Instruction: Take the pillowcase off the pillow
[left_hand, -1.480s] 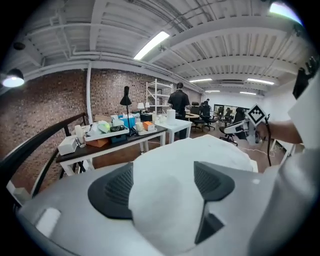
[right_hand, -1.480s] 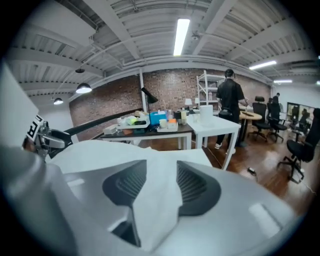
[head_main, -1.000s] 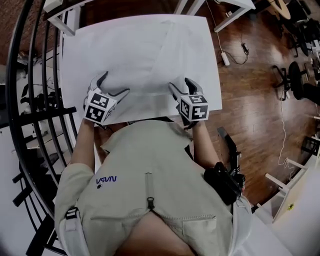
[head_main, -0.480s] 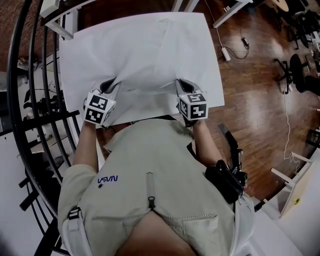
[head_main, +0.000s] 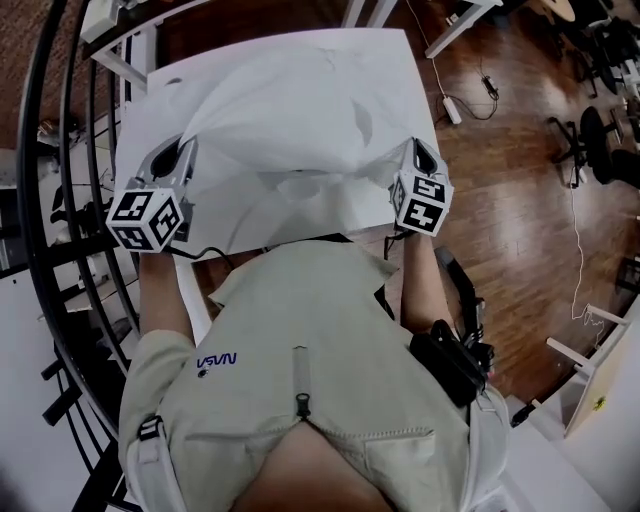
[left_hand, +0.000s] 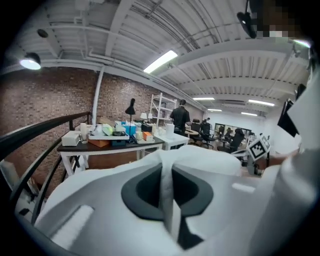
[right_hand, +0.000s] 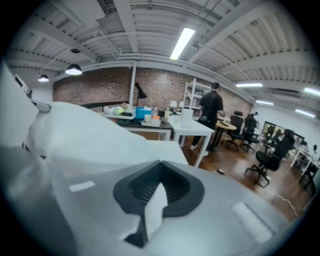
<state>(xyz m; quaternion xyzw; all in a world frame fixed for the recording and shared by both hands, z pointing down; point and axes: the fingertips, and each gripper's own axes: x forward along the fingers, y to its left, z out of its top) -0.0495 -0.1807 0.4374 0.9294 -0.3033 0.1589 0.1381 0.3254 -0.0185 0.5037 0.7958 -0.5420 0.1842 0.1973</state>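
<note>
now left gripper (head_main: 180, 150) and right gripper (head_main: 418, 150), two in all, each pinch one pillowcase (head_main: 290, 110) edge tight, open floor (head_main: 500, 200) at frame right.

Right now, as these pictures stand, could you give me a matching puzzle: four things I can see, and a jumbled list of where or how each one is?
Things:
1. pillowcase
2. black railing
3. white power strip
4. right hand-held gripper

Places or states:
a. lying on the wooden floor
b. shut on an edge of the pillowcase
c. white, rumpled, pulled up at two corners
d. curving down the head view's left side

Pairs: 1-c, 2-d, 3-a, 4-b
</note>
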